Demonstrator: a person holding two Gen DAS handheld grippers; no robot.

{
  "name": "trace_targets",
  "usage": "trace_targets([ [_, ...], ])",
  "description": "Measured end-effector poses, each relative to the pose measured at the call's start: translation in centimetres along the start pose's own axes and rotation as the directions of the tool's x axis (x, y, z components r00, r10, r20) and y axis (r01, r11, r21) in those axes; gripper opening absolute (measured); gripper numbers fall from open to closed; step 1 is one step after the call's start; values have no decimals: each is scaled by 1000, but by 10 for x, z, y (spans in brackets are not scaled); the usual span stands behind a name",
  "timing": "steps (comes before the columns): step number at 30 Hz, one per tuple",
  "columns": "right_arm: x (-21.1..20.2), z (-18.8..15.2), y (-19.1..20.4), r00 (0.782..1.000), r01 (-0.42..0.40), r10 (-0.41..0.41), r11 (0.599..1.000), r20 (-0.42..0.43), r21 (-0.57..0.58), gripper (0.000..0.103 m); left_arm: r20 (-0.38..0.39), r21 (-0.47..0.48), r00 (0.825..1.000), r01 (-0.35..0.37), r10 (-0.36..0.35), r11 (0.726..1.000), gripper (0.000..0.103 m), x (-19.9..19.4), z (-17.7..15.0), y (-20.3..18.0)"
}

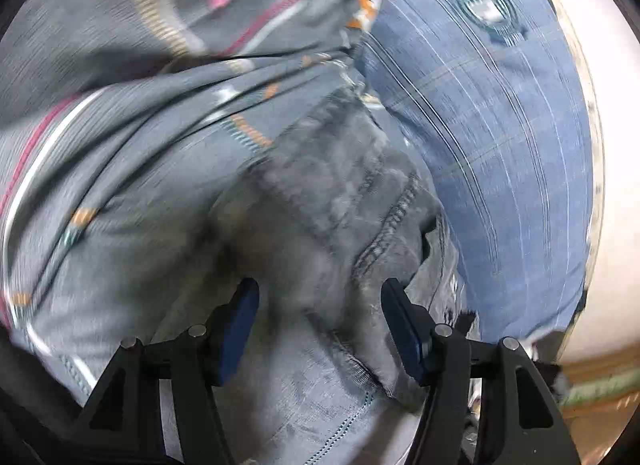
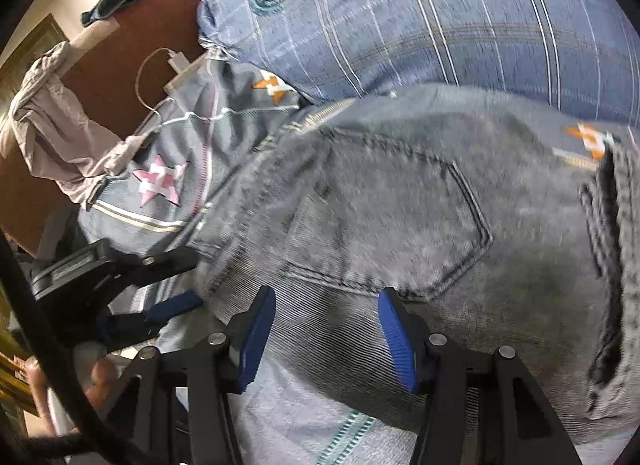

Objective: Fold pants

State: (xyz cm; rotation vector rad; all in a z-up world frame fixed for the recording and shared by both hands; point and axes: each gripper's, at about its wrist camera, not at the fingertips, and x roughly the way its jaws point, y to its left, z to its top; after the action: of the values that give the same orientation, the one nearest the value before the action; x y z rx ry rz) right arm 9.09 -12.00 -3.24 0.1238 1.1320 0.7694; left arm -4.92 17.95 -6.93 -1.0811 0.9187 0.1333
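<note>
So the pants [image 2: 384,217] here are grey washed jeans, lying on a bed over a grey patterned bedspread [image 1: 120,145], with a blue plaid pillow [image 2: 440,25] just beyond them. They're seat side up, since the back pocket [image 2: 400,221] faces the right wrist camera, which makes sense if the plan is to fold one leg over the other along the centre seam. The right gripper [image 2: 327,339] has its blue pads spread apart, hanging right at the lower edge of that pocket with nothing pinched between them, so I'd guess it's lining up for a grab near the waist or seat. The left gripper [image 1: 320,329] is also spread wide, sitting over a bunched, seamed bit of denim; in the right view it comes in from the side at the edge of the jeans. Both views are motion-blurred, so I can't say whether either pad actually touches the fabric. At the far side there's a brown headboard [image 2: 112,77] with a white charger [image 2: 178,63] and cable, plus a beige garment [image 2: 52,113] draped there, out of the way.
</note>
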Motion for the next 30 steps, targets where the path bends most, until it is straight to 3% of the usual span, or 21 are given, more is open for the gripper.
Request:
trace_targets([
  [5, 11, 0, -11, 999, -35, 36, 999, -18, 29, 57, -103, -49, 994, 24, -29, 998, 63, 31, 3, 5],
  [9, 11, 1, -15, 998, -57, 57, 998, -15, 41, 57, -29, -14, 1000, 11, -11, 1000, 63, 32, 16, -12],
  [11, 11, 1, -16, 998, -65, 66, 997, -18, 43, 56, -5, -64, 1000, 13, -13, 998, 63, 34, 25, -9],
  [17, 9, 0, -18, 997, -74, 75, 996, -26, 57, 56, -10, -48, 1000, -12, 11, 999, 63, 42, 34, -10],
  [18, 8, 0, -18, 997, -74, 76, 995, -26, 60, 56, -8, -41, 1000, -20, 19, 999, 61, 44, 36, -12],
  [19, 7, 0, -19, 997, -77, 78, 995, -25, 63, 56, -7, -40, 1000, -26, 26, 999, 49, 45, 38, -14],
  [21, 6, -1, -20, 996, -84, 86, 994, -28, 69, 56, -2, -102, 1000, -30, 30, 994, 37, 51, 47, -12],
  [23, 5, -1, -21, 995, -93, 96, 993, -30, 78, 56, -4, -151, 1000, 18, -19, 988, 37, 53, 54, -6],
  [25, 5, -2, -23, 994, -98, 101, 992, -36, 83, 55, -11, -136, 1000, 3, -5, 991, 47, 57, 54, -10],
  [27, 5, -3, -24, 994, -101, 105, 990, -34, 94, 55, -8, -79, 999, -32, 31, 996, 50, 59, 54, -21],
  [28, 5, -3, -25, 994, -102, 106, 990, -34, 96, 55, -3, -48, 997, -72, 72, 996, 43, 59, 55, -30],
  [30, 4, -3, -24, 994, -101, 105, 990, -33, 93, 55, 32, 26, 993, -116, 116, 993, 19, 57, 56, -44],
])
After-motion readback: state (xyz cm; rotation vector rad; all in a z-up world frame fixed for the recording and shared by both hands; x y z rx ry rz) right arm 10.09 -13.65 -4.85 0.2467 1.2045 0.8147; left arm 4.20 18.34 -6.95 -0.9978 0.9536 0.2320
